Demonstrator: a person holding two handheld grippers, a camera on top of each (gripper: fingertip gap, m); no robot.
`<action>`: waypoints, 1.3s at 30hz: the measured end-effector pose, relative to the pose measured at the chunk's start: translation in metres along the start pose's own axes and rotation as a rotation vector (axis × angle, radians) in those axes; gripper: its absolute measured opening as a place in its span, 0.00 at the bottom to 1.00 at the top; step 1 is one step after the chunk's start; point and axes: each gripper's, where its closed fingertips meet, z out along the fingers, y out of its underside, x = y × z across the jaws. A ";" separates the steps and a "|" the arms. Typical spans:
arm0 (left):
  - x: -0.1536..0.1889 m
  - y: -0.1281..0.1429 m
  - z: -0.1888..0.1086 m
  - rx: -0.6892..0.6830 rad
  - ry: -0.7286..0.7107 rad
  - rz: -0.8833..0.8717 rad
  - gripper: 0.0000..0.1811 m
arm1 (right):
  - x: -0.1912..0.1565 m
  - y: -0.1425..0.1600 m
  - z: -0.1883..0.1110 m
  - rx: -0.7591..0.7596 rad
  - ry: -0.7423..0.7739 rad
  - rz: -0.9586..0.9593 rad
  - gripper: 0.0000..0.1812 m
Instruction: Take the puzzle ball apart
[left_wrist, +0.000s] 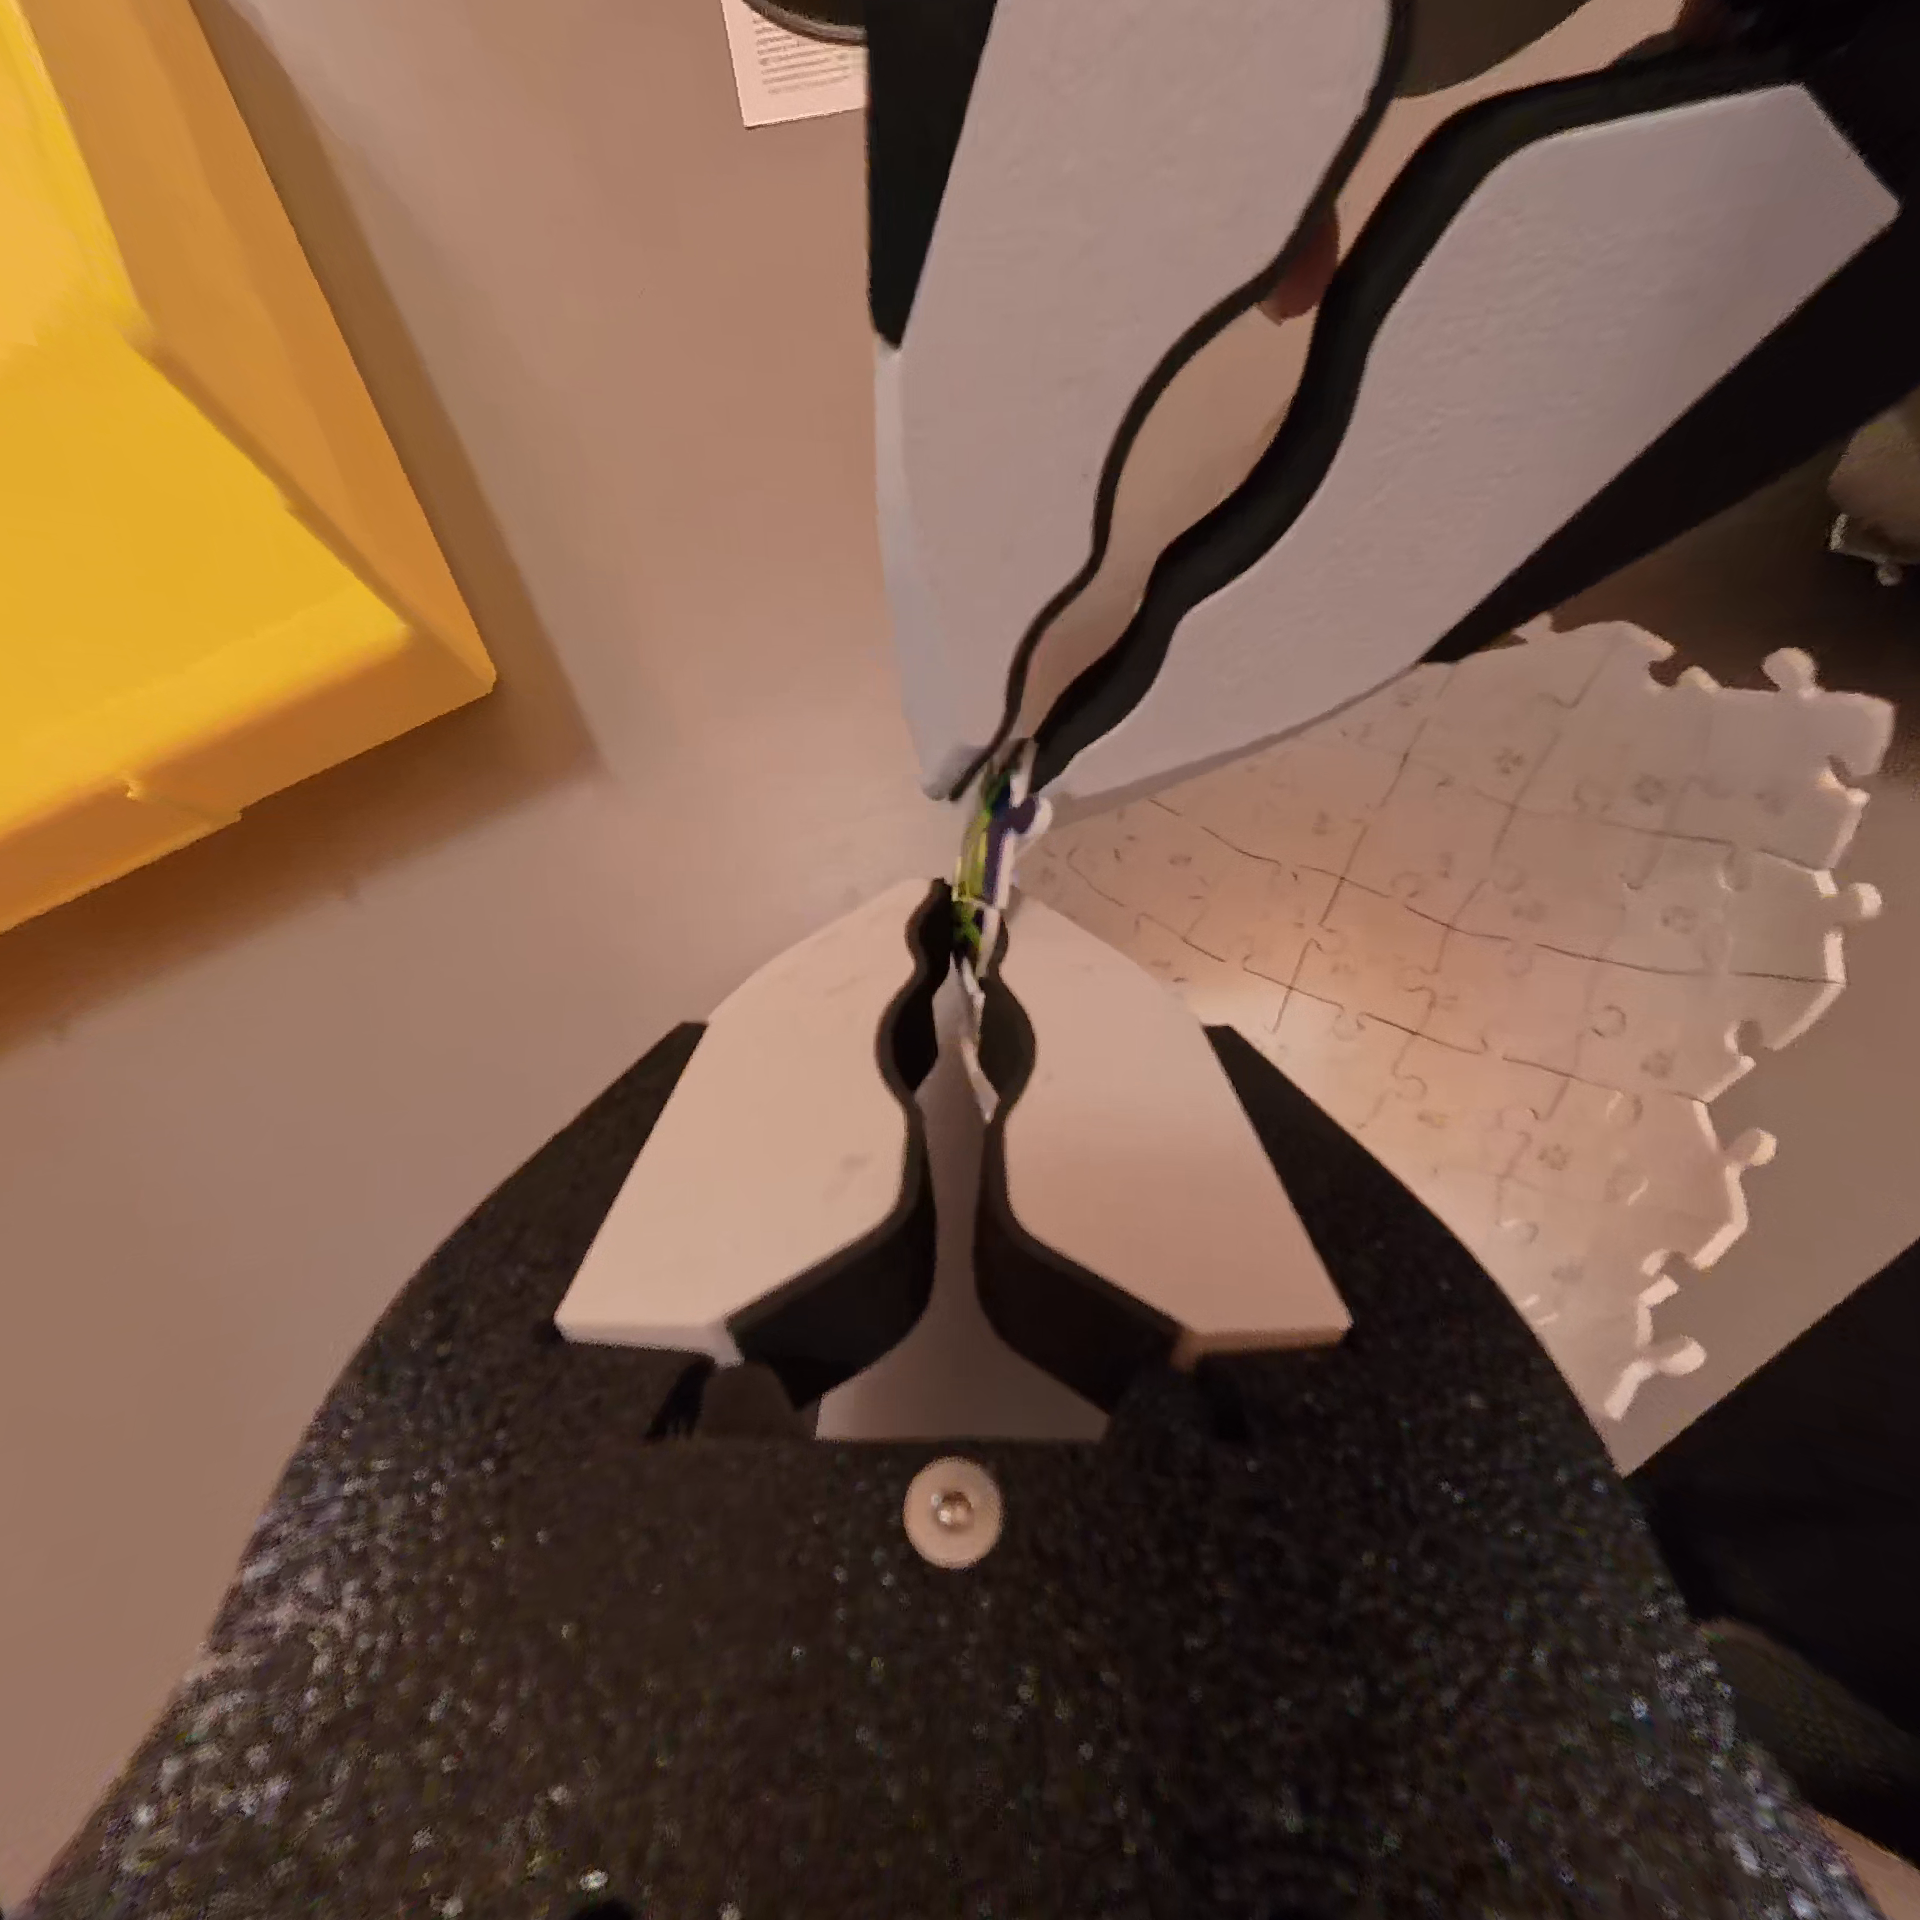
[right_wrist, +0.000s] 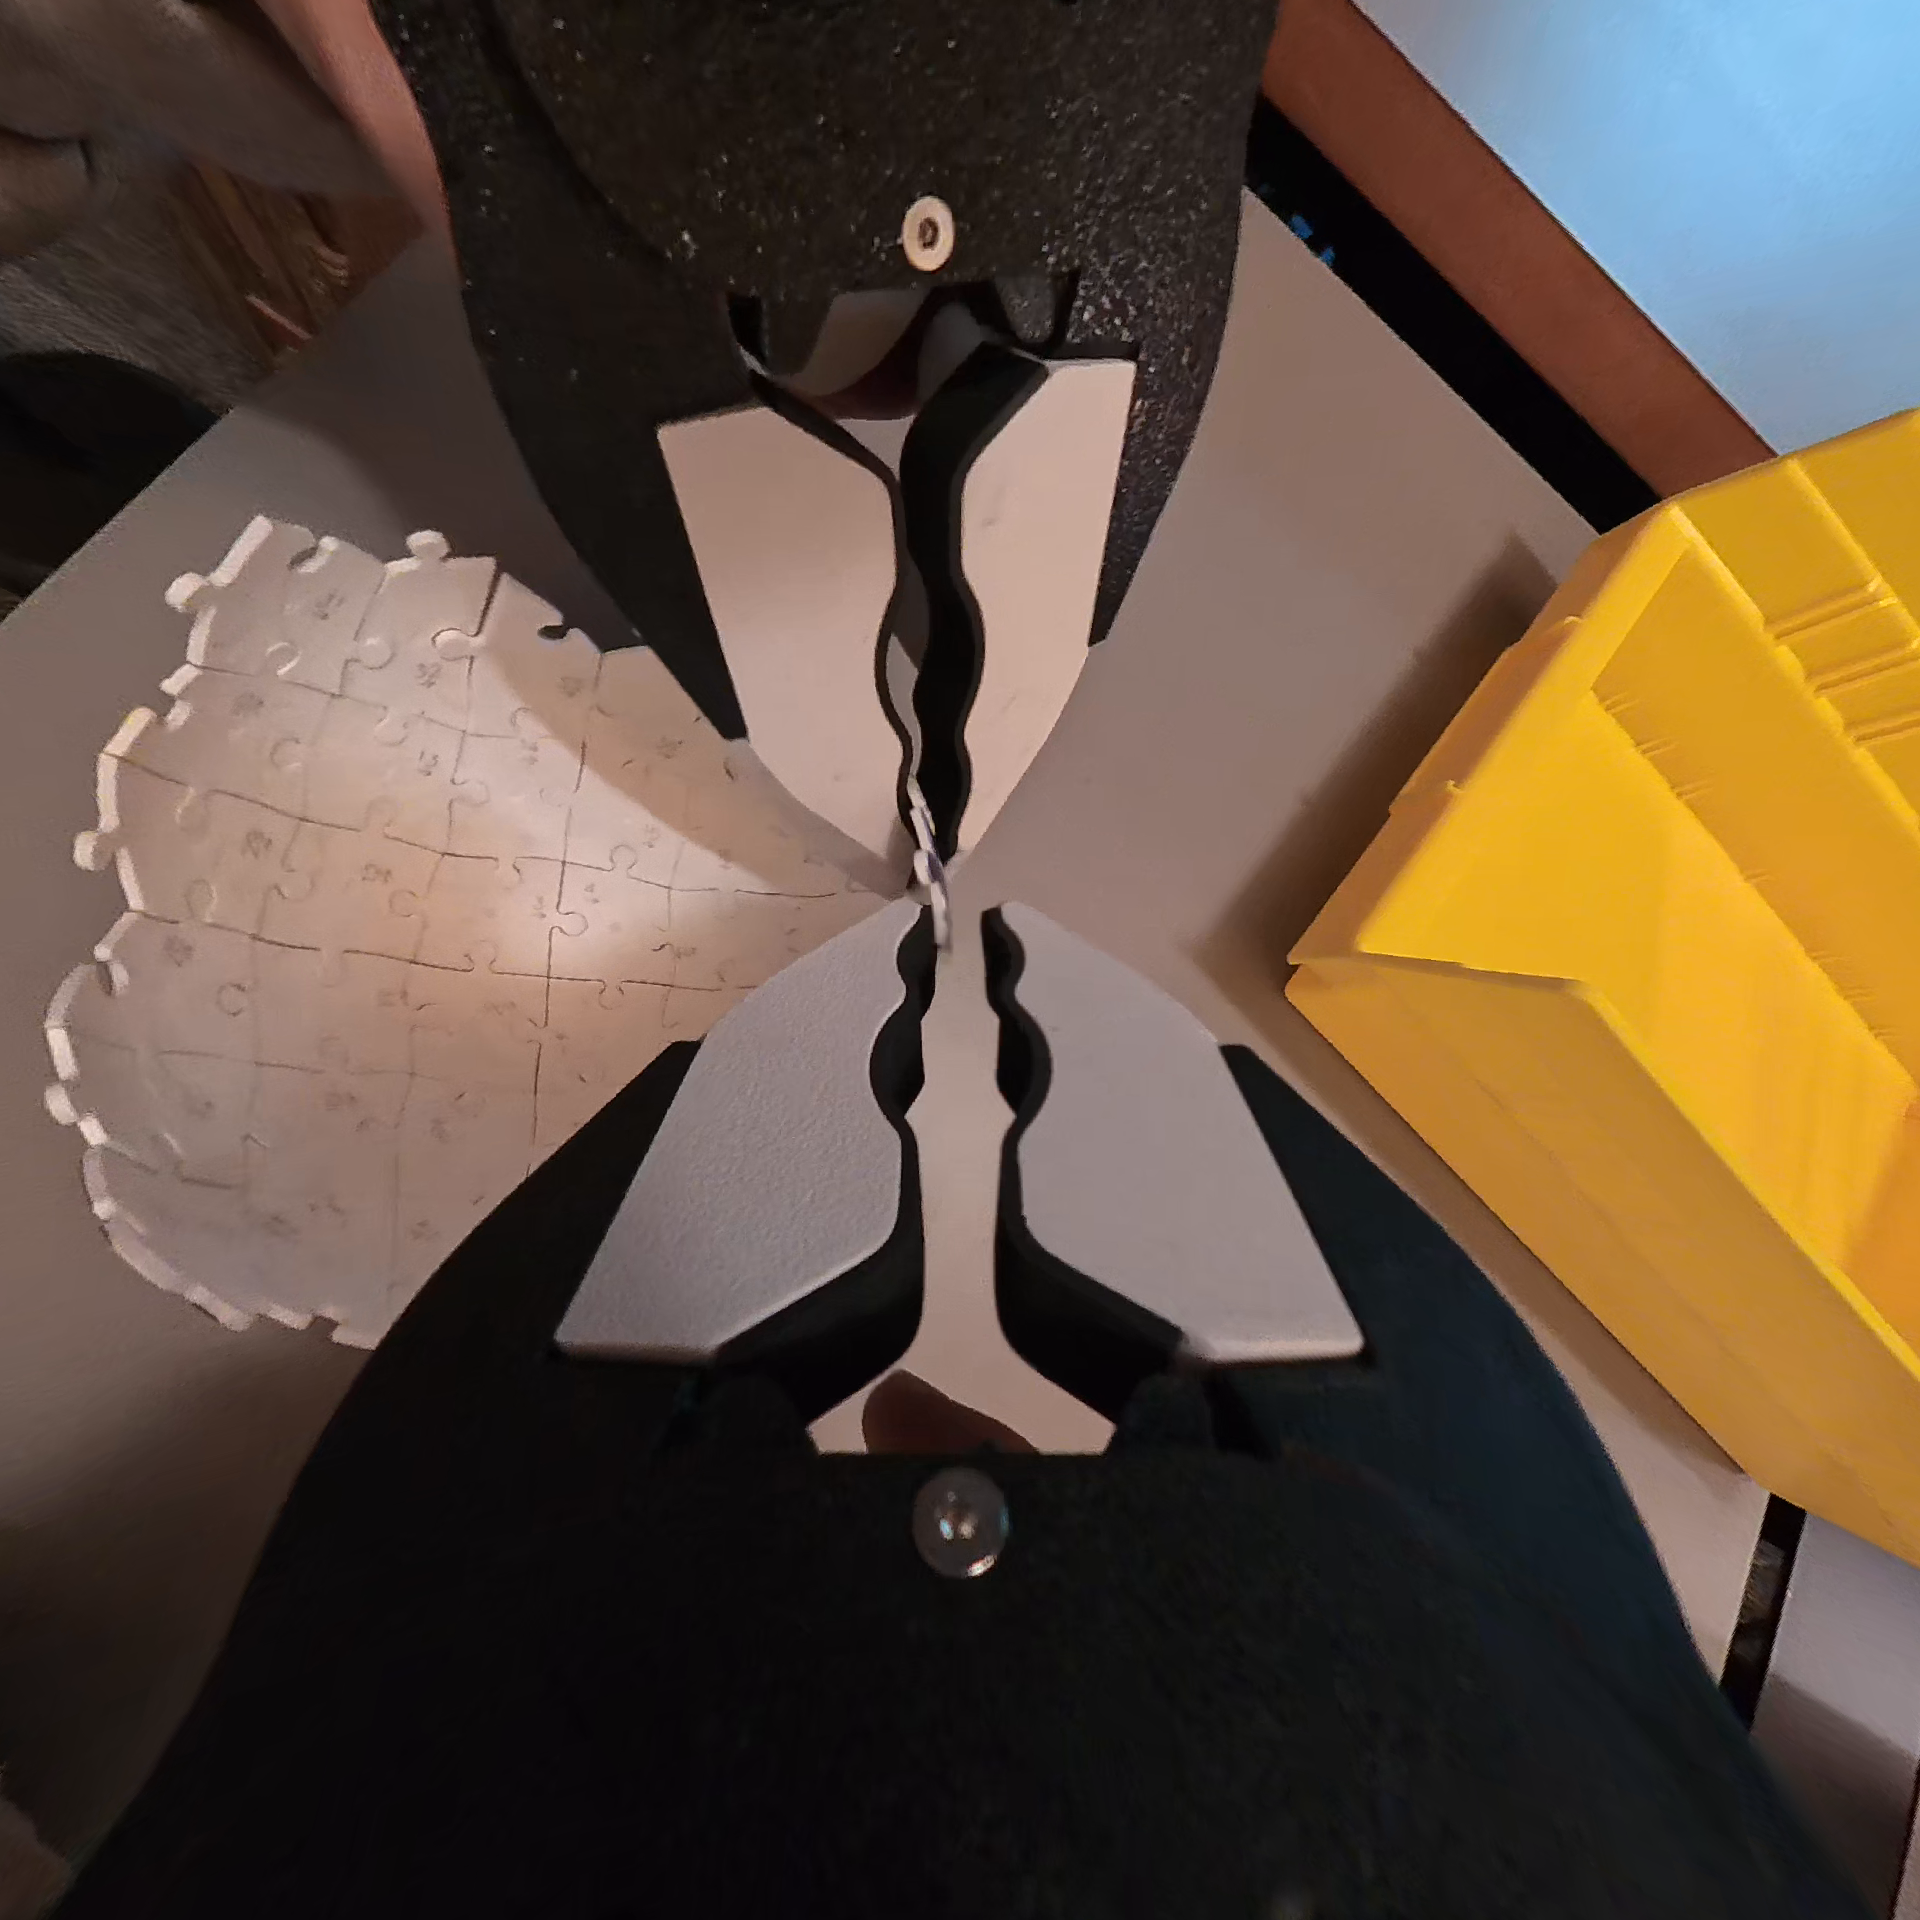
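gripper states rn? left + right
Left tongs: shut on a small puzzle piece.
Right tongs: shut on the same puzzle piece, from the opposite end.

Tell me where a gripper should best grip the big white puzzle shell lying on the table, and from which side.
Probably the jagged rim of the puzzle shell, one finger inside, one outside, coming from above: it lies open side up like a thin-walled bowl, too wide to span.

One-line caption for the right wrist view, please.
Both tools, right and left, pinch a small puzzle piece between them above the table, beside the opened puzzle shell and yellow bin.
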 end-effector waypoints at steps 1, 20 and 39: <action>0.000 0.001 0.000 0.000 0.004 -0.008 0.01 | 0.001 0.001 0.000 0.000 0.004 0.003 0.07; -0.004 0.008 0.001 -0.022 0.007 -0.035 0.01 | 0.004 0.006 0.006 -0.011 0.023 0.011 0.16; -0.007 0.008 0.000 -0.024 -0.026 0.007 0.01 | 0.002 -0.007 0.010 0.035 0.034 -0.072 0.03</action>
